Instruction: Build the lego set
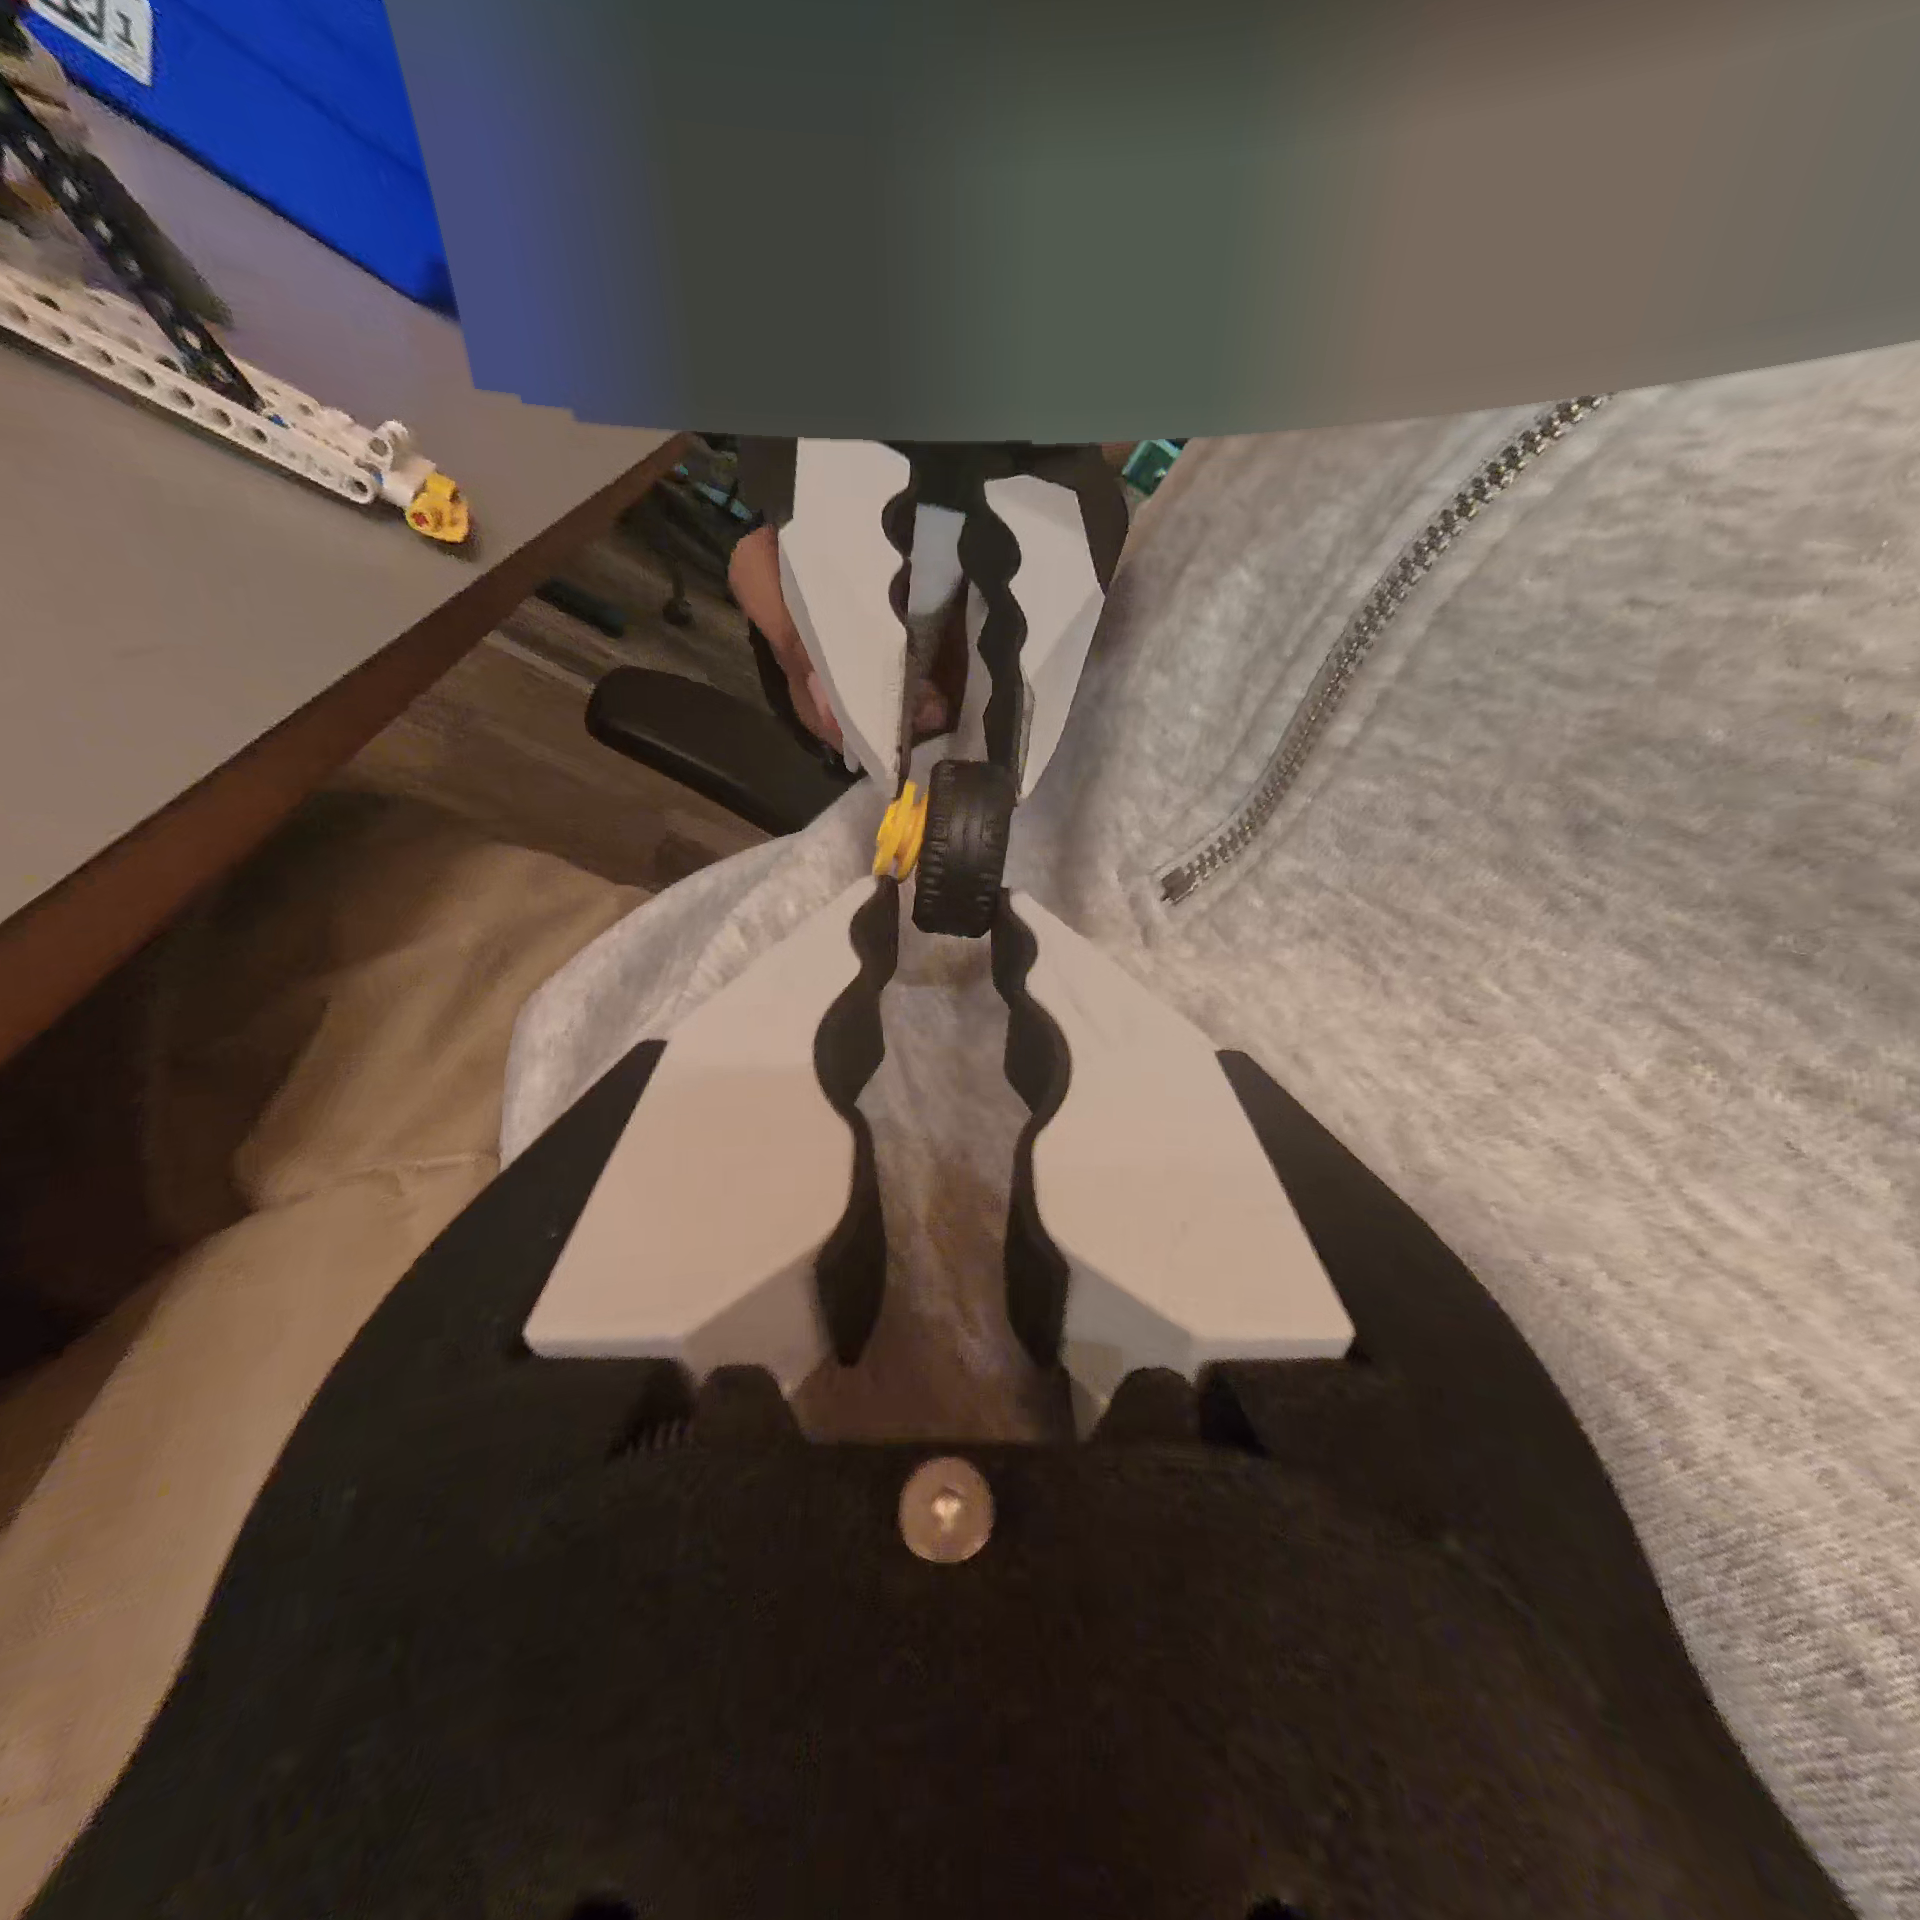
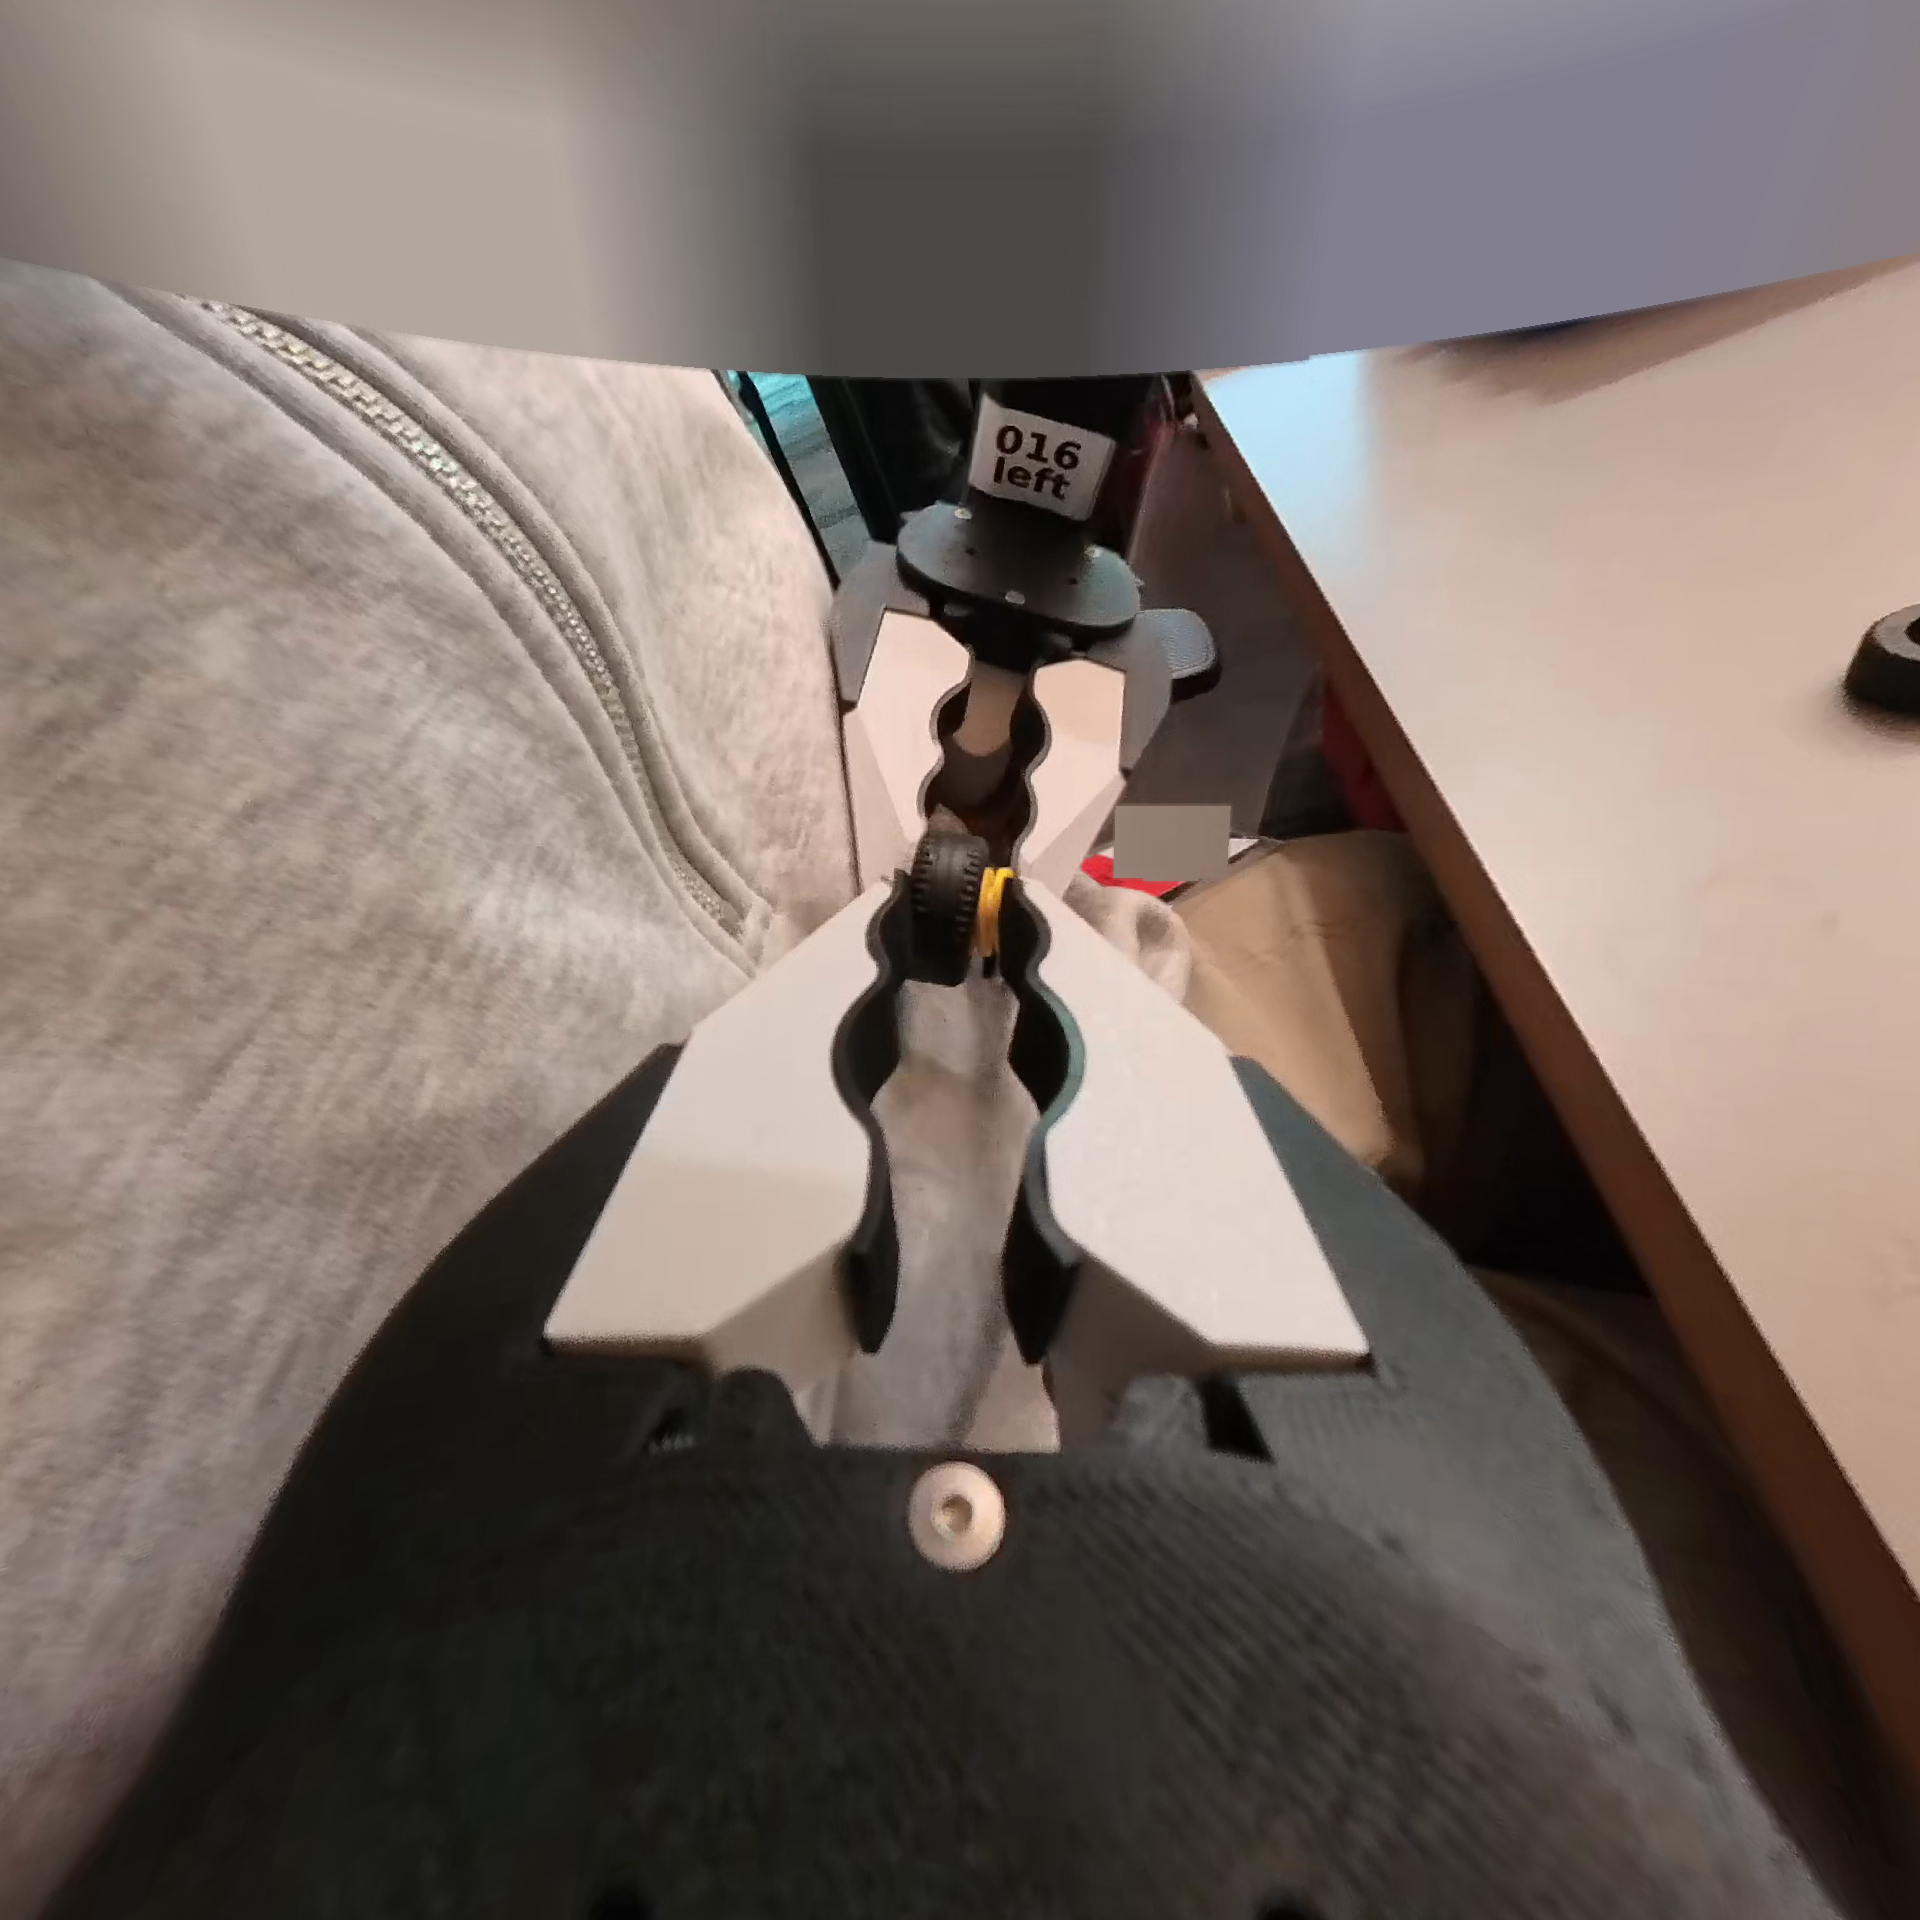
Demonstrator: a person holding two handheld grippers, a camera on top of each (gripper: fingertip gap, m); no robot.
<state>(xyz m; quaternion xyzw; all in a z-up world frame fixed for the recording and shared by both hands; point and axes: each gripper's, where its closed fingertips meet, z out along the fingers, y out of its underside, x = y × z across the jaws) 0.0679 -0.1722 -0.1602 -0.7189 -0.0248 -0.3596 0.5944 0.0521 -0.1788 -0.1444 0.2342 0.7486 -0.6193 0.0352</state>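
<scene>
Wheel [image 1: 964,850] w/ yellow hub [image 1: 898,828] pinched tip-to-tip | left gripper [image 1: 943,902] & right gripper [image 2: 956,914] both clamped on it | axle crosswise to fingers | held off-table, above lap.

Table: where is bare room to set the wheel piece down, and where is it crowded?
In the left wrist view the grey table is bare between the white beam assembly and the table's near edge. In the right wrist view it is bare except for a black part at the far right. The crowded spot is off the table: both grippers meet at the black wheel with its yellow piece.
</scene>
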